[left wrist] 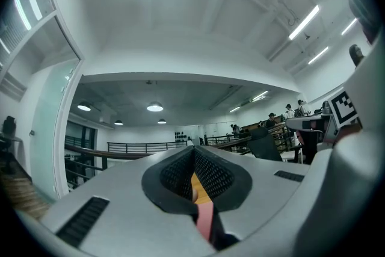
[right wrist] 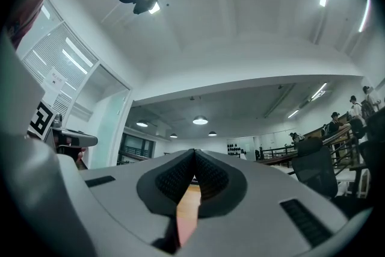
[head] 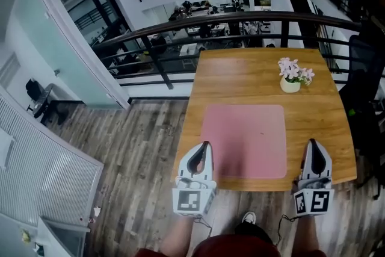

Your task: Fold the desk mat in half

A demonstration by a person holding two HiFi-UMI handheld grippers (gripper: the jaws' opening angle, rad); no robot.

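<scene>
Head view: desk mat [head: 243, 141] flat on tabletop [head: 258, 75]; gripper views: left hand-held gripper [left wrist: 194, 152], right hand-held gripper [right wrist: 194, 154] pressed together, empty.

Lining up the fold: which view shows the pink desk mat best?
The head view: the whole pink desk mat lies flat on the wooden table. Both gripper views show only a pink sliver below their shut jaws.

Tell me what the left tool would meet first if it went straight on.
Probably the pink desk mat: the left tool, shut, points across its near left corner. Its height above the table is unclear, so it may pass over.
</scene>
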